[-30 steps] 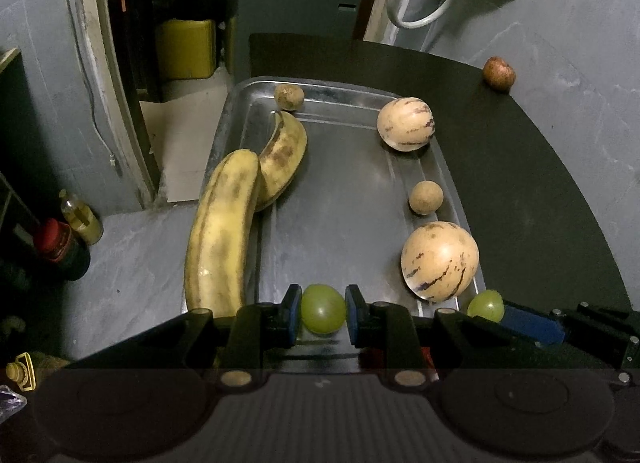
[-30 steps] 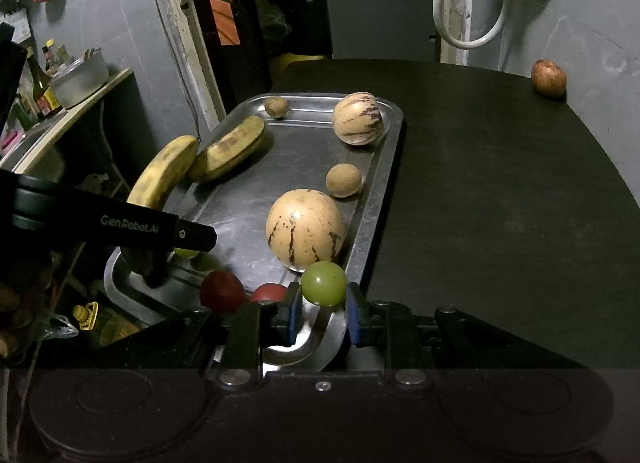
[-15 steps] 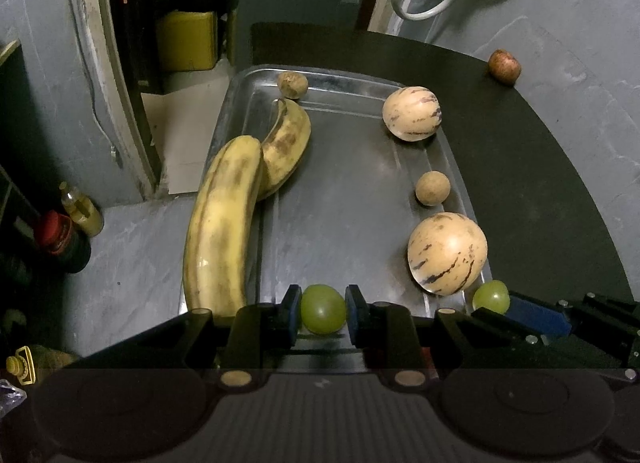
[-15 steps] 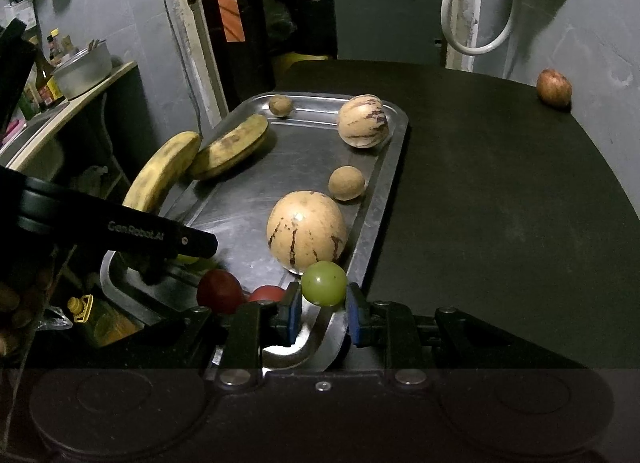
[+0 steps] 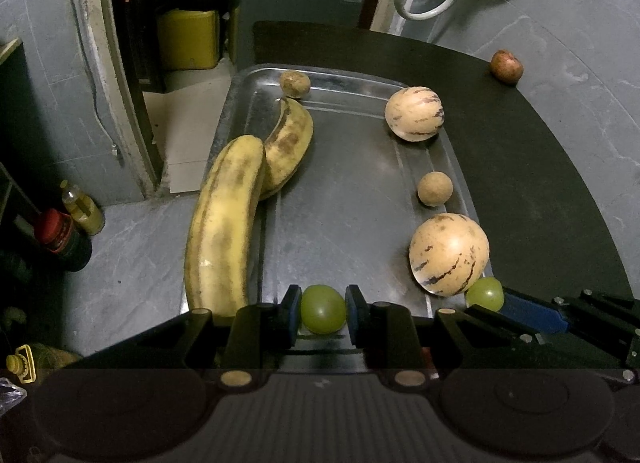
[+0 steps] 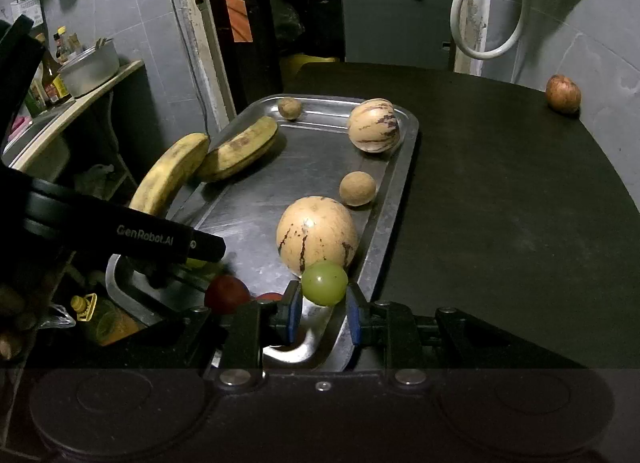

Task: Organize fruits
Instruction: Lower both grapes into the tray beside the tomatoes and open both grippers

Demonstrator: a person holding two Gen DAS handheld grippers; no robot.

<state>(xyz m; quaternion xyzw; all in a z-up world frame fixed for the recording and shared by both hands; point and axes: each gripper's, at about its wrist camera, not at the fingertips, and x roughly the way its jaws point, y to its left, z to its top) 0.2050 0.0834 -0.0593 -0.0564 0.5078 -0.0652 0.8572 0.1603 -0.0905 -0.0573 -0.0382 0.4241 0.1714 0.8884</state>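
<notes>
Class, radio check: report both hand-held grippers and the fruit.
Left hand-held gripper shut on green grape. Right hand-held gripper shut on second grape. Both over tray; striped melon close ahead.

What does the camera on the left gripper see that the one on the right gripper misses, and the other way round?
Only the left wrist view shows the yellow container on the floor beyond the tray, and the left gripper shut on its green grape.

Only the right wrist view shows two red fruits at the tray's near end and the metal pot on a side shelf.

Both show the metal tray, two bananas, two striped melons, the right gripper's grape and the reddish fruit lying apart on the dark table.
</notes>
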